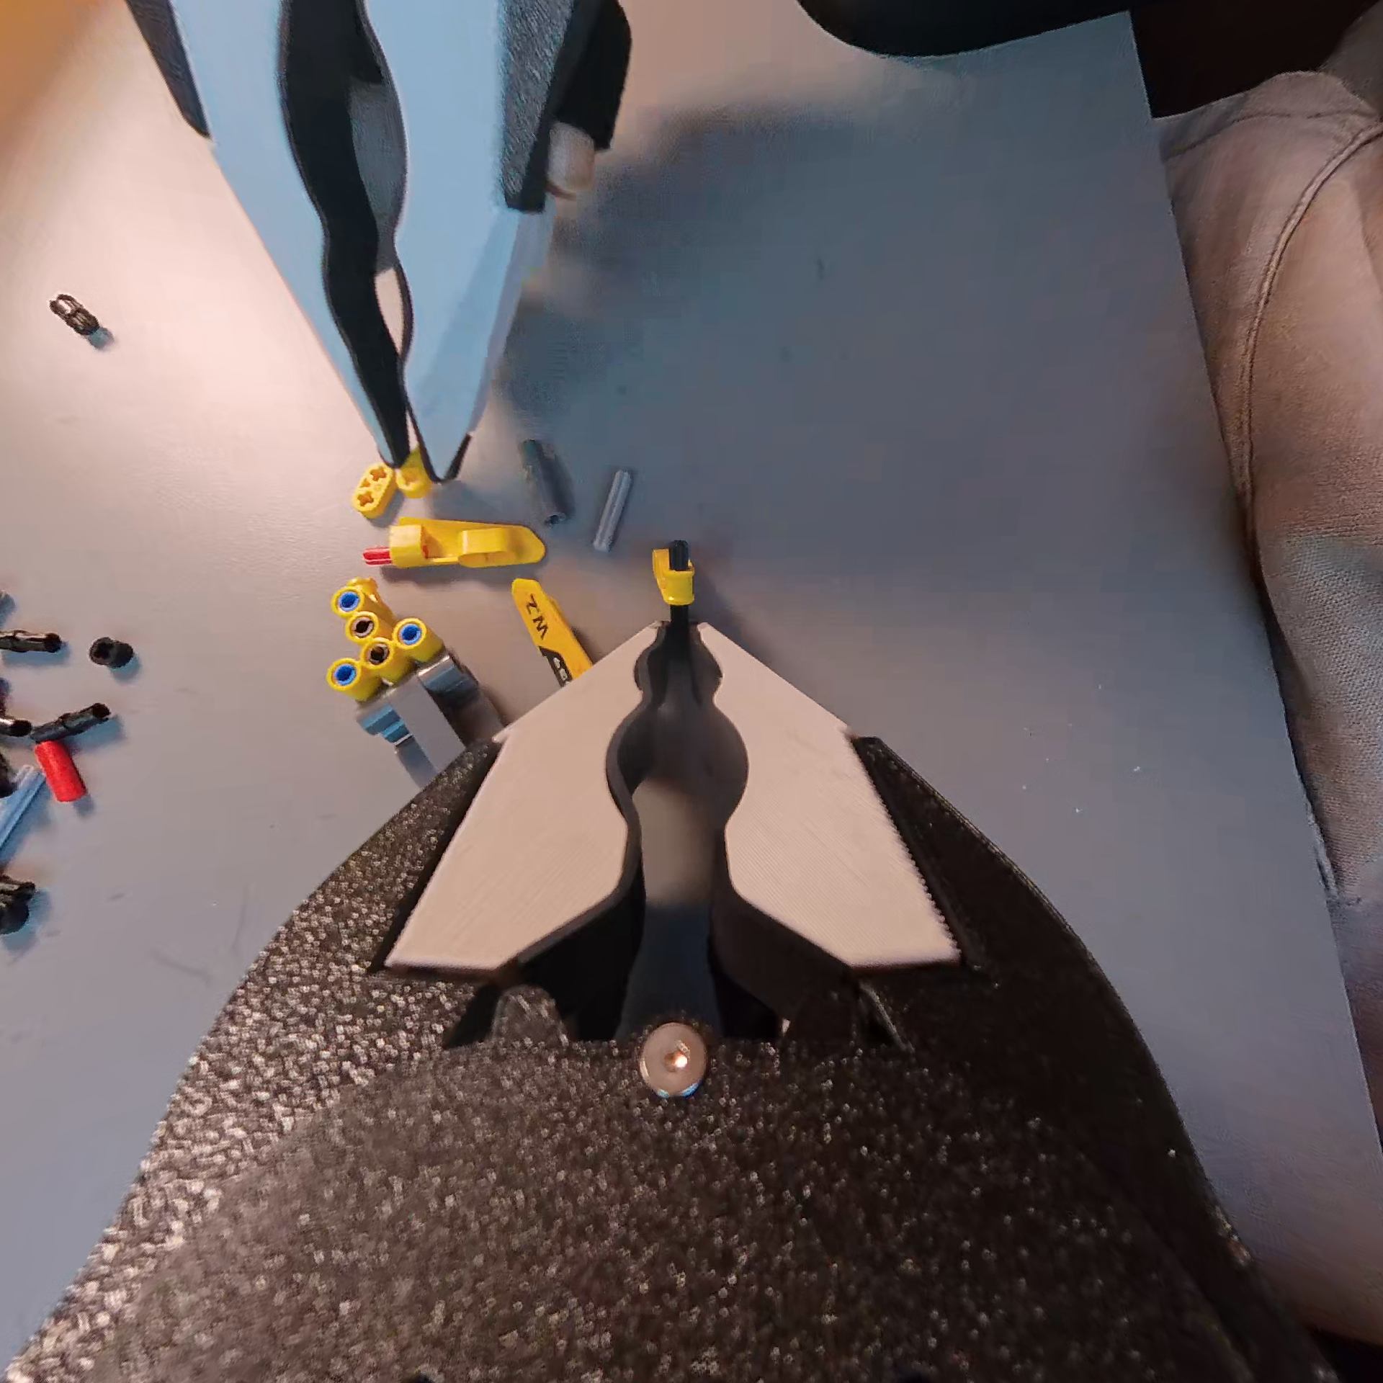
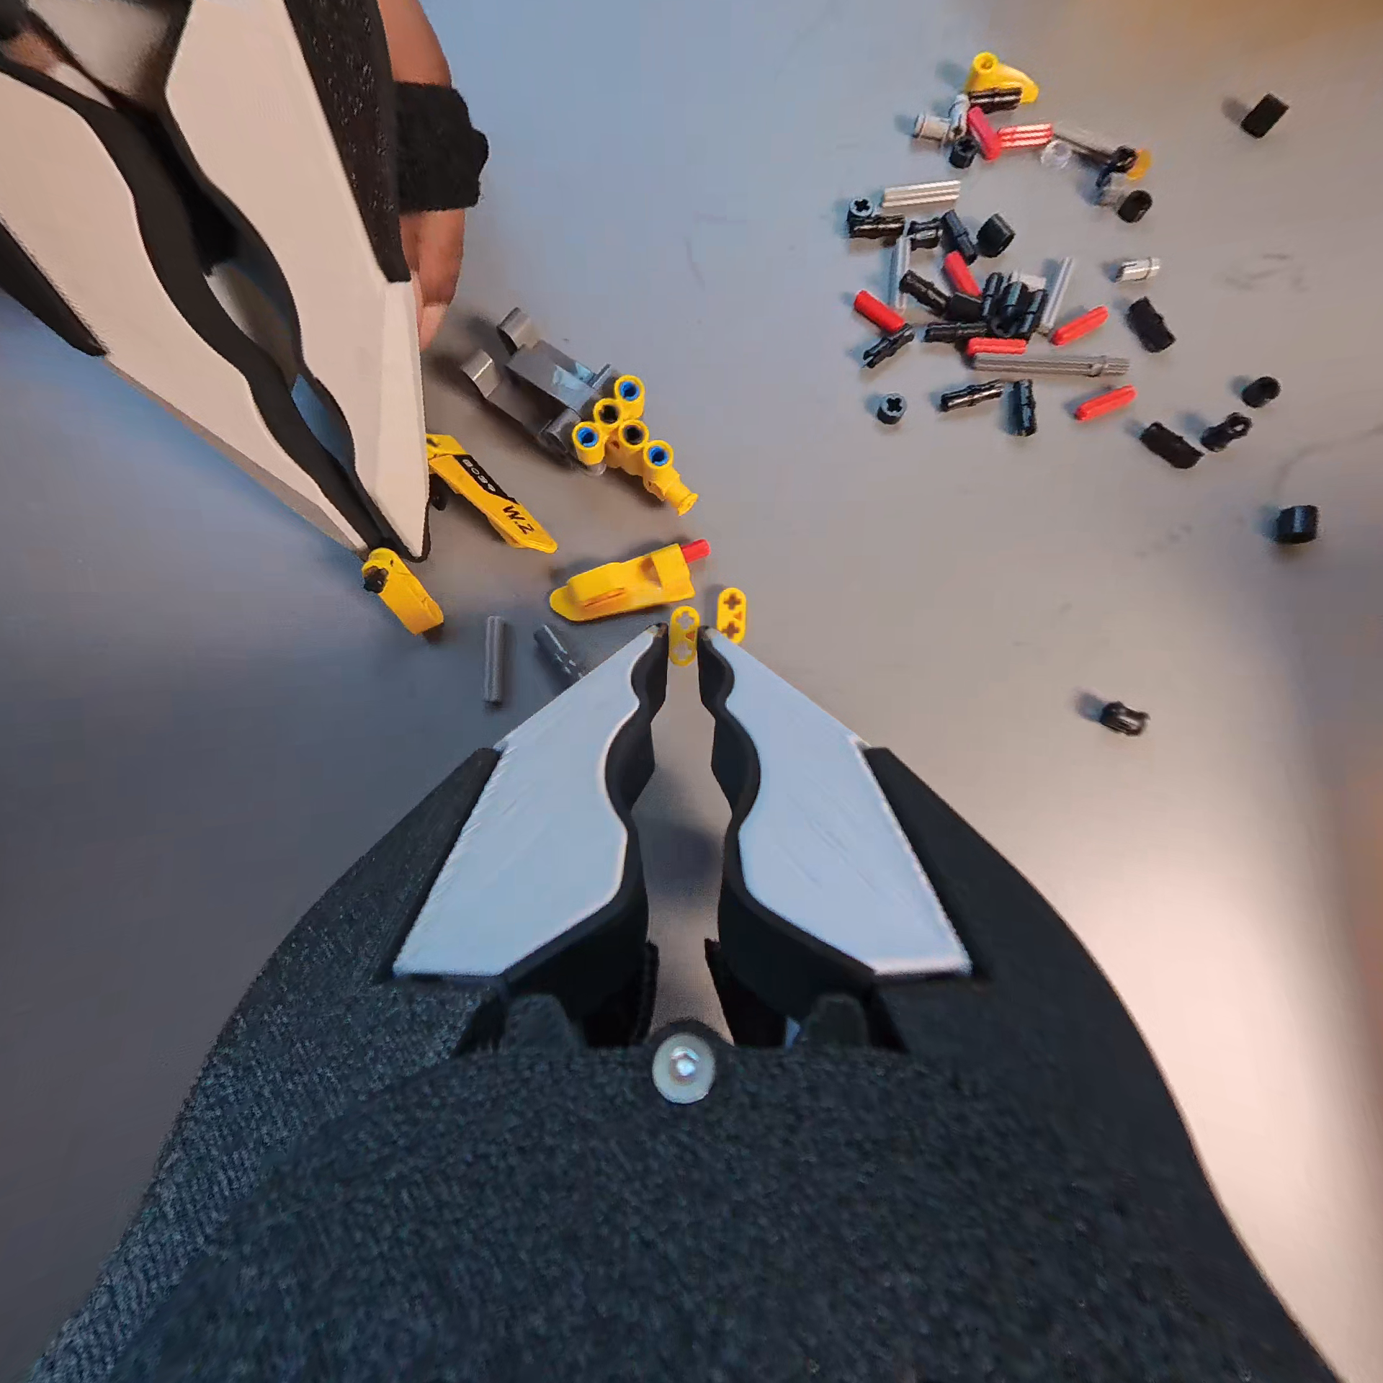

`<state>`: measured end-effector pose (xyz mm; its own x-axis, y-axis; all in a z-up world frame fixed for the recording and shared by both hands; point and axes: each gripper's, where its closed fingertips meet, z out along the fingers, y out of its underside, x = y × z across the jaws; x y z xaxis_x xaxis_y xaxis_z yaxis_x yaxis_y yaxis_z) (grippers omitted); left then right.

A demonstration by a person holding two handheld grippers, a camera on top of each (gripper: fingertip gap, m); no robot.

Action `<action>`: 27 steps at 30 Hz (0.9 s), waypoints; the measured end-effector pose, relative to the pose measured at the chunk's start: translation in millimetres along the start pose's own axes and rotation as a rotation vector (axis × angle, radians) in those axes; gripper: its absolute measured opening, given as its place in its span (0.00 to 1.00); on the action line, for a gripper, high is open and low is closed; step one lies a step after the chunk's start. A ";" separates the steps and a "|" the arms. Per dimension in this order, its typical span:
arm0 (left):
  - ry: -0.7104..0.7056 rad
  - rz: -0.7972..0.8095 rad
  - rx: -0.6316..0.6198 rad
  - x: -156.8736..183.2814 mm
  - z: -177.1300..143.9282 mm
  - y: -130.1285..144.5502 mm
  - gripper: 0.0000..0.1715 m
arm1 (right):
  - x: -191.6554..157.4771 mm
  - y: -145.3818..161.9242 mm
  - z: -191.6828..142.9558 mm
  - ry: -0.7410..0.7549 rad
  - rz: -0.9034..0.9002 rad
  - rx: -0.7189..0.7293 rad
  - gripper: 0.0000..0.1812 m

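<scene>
My left gripper [image 1: 677, 629] is shut on a thin black axle that carries a yellow connector [image 1: 672, 578], held just above the grey table [image 1: 898, 374]. It also shows at the upper left of the right wrist view [image 2: 389, 552] with that connector [image 2: 404, 595]. My right gripper [image 2: 682, 632] is shut on a small yellow two-hole beam [image 2: 683, 636] low at the table surface. It shows from above in the left wrist view [image 1: 419, 468], with the beam [image 1: 414, 477] at its tips. A second such beam [image 2: 731, 614] lies right beside it.
A yellow wedge piece with a red pin [image 2: 625, 584], a yellow strip with a sticker [image 2: 490, 498] and a yellow-and-grey assembly with blue pins [image 2: 621, 430] lie close by. Two short grey axles [image 2: 494, 658] lie near my right fingers. A heap of black, red and grey pins [image 2: 988, 299] lies farther right. Spacing between my two grippers at the tips: around 9 centimetres.
</scene>
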<state>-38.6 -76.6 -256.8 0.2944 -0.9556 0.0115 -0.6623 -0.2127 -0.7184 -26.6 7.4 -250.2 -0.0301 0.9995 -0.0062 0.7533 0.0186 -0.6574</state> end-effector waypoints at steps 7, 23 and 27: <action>0.003 -0.005 0.003 0.0 0.0 0.1 0.02 | 6.7 -0.9 6.9 0.082 -0.065 -0.007 0.06; 0.008 -0.012 0.006 0.1 -0.2 0.0 0.03 | 17.6 -2.8 9.7 -0.132 -0.165 0.019 0.08; 0.010 -0.011 0.007 0.1 -0.2 -0.1 0.02 | 15.9 -3.1 9.4 -0.099 -0.188 0.042 0.07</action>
<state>-38.6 -76.8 -256.6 0.2950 -0.9551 0.0264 -0.6539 -0.2219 -0.7233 -35.6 23.0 -255.3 -0.2338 0.9711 0.0470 0.7002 0.2017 -0.6849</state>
